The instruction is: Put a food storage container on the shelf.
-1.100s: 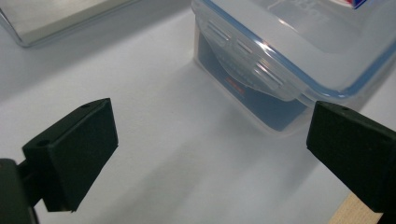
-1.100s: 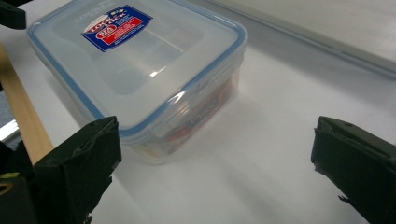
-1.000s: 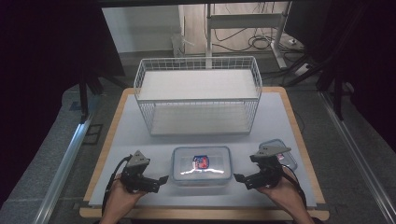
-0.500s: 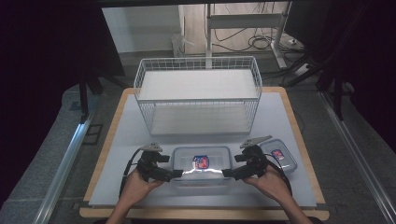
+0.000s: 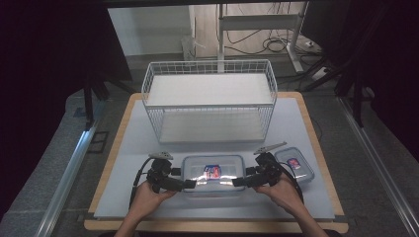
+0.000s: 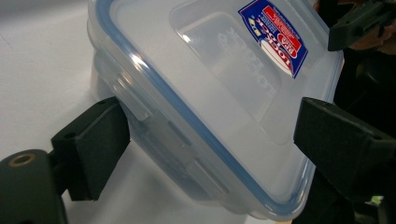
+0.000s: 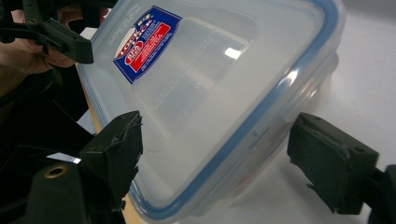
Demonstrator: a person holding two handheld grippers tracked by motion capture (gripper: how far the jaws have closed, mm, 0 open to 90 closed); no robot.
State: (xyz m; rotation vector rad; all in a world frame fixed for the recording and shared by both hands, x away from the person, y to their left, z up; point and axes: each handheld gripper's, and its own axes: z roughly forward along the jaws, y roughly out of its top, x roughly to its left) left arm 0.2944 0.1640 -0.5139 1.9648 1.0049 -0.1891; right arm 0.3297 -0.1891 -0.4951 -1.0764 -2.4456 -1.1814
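Both hand-held grippers, left (image 5: 190, 184) and right (image 5: 237, 182), have just been closing around our clip-lock food container (image 5: 213, 173) at lower centre of the bench (image 5: 123, 148), jaws not yet pressing; we judge it light, stiff, slippery, best gripped at its end latches.

The print on the box (image 6: 196, 93) label (image 6: 273, 35), just beyond the left gripper (image 6: 205, 135), blurs; the box's top corner is cut off.

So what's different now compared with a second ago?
Both hands moved inward: the left tongs and right tongs now straddle the ends of the large container, their jaws just closing, not yet clamped. The container, the small container and the wire basket stayed put.
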